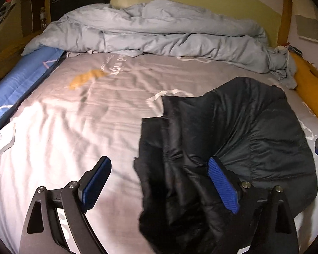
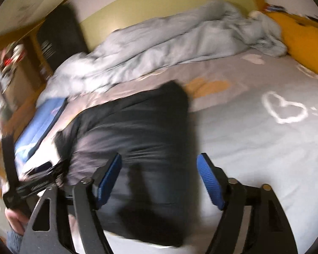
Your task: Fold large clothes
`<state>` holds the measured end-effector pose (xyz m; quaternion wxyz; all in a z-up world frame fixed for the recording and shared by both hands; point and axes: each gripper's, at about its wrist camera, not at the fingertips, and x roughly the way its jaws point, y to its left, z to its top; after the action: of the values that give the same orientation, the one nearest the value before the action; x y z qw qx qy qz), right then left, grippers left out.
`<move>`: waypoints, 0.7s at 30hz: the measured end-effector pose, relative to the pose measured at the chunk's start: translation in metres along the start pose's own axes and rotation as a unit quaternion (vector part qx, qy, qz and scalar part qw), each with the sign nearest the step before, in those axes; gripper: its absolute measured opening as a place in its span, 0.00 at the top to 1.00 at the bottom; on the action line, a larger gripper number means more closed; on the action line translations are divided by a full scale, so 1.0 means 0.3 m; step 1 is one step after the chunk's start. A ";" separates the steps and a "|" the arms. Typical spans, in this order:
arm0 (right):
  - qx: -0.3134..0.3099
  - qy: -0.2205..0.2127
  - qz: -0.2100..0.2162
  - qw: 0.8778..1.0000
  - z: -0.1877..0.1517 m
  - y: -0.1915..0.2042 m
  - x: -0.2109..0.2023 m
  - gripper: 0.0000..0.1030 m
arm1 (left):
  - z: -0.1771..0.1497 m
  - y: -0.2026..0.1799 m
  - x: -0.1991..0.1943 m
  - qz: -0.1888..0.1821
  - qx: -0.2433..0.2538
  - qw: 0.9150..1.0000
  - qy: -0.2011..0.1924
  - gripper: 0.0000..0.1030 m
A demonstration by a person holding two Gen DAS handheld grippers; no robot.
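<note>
A: What lay beyond the grippers?
B: A grey bed sheet [image 1: 78, 127], with a rumpled pale-blue duvet [image 1: 150, 29] heaped at its far end.
A: And the garment?
B: The black padded jacket [image 1: 233, 131] lay bunched on the sheet, ahead of the left gripper [image 1: 159, 182] and under its right-hand finger.
A: Was either one gripping it?
B: No. The left gripper's jaws stood wide apart, pads clear of the fabric. The right gripper [image 2: 159, 180] also gaped above the jacket, holding nothing.
</note>
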<state>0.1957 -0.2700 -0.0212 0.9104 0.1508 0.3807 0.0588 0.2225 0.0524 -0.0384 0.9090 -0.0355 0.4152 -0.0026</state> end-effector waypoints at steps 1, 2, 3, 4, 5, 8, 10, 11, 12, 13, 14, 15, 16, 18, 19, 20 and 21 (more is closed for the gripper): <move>0.017 0.007 0.001 1.000 0.007 -0.035 0.014 0.26 | -0.005 0.014 0.001 0.003 -0.002 1.000 0.003 0.09; 0.033 0.017 0.015 0.999 0.013 -0.060 0.035 0.26 | -0.008 0.026 0.002 0.009 -0.002 1.000 0.002 0.09; 0.045 0.036 0.041 0.997 0.012 -0.077 0.063 0.26 | -0.009 0.036 0.000 0.004 -0.003 1.000 0.002 0.09; 0.054 0.063 0.076 0.994 0.006 -0.082 0.102 0.26 | -0.010 0.043 -0.008 -0.008 -0.007 1.000 0.003 0.09; 0.062 0.088 0.108 0.988 -0.006 -0.078 0.139 0.28 | -0.011 0.056 -0.016 -0.029 -0.017 0.999 0.004 0.09; 0.061 0.102 0.116 0.986 -0.035 -0.028 0.192 0.31 | -0.008 0.076 -0.061 -0.079 -0.040 0.996 -0.010 0.09; 0.035 0.082 0.097 0.991 -0.035 0.024 0.175 0.33 | -0.004 0.070 -0.099 -0.108 -0.044 0.993 -0.021 0.10; 0.026 0.075 0.092 0.993 -0.032 0.043 0.167 0.34 | 0.002 0.061 -0.118 -0.125 -0.042 0.991 -0.025 0.10; 0.006 0.068 0.081 0.994 -0.029 0.076 0.154 0.35 | 0.008 0.052 -0.131 -0.137 -0.038 0.989 -0.029 0.10; -0.022 0.060 0.066 0.996 -0.030 0.112 0.139 0.35 | 0.015 0.038 -0.147 -0.144 -0.032 0.989 -0.032 0.10; -0.055 0.052 0.047 0.996 -0.034 0.155 0.128 0.36 | 0.022 0.024 -0.157 -0.139 -0.028 0.989 -0.032 0.10; -0.089 0.044 0.027 0.995 -0.037 0.190 0.117 0.36 | 0.027 0.016 -0.162 -0.139 -0.028 0.989 -0.032 0.10; -0.132 0.034 0.002 0.991 -0.048 0.243 0.105 0.36 | 0.031 0.010 -0.161 -0.142 -0.031 0.989 -0.028 0.09; -0.190 0.026 -0.031 0.981 -0.072 0.309 0.089 0.36 | 0.034 0.009 -0.134 -0.122 -0.044 0.992 -0.003 0.09; -0.218 0.022 -0.046 0.975 -0.090 0.348 0.090 0.36 | 0.034 0.016 -0.119 -0.110 -0.048 0.993 0.002 0.09; -0.237 0.020 -0.053 0.970 -0.105 0.371 0.089 0.36 | 0.026 0.025 -0.099 -0.086 -0.052 0.995 0.009 0.09; -0.257 0.020 -0.060 0.964 -0.123 0.396 0.094 0.36 | 0.017 0.036 -0.083 -0.075 -0.054 0.996 0.012 0.08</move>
<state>0.1903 -0.1428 -0.0269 0.9127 -0.1122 0.3792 0.1032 0.2097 0.0642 -0.0169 0.8978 -0.1158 0.4221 -0.0482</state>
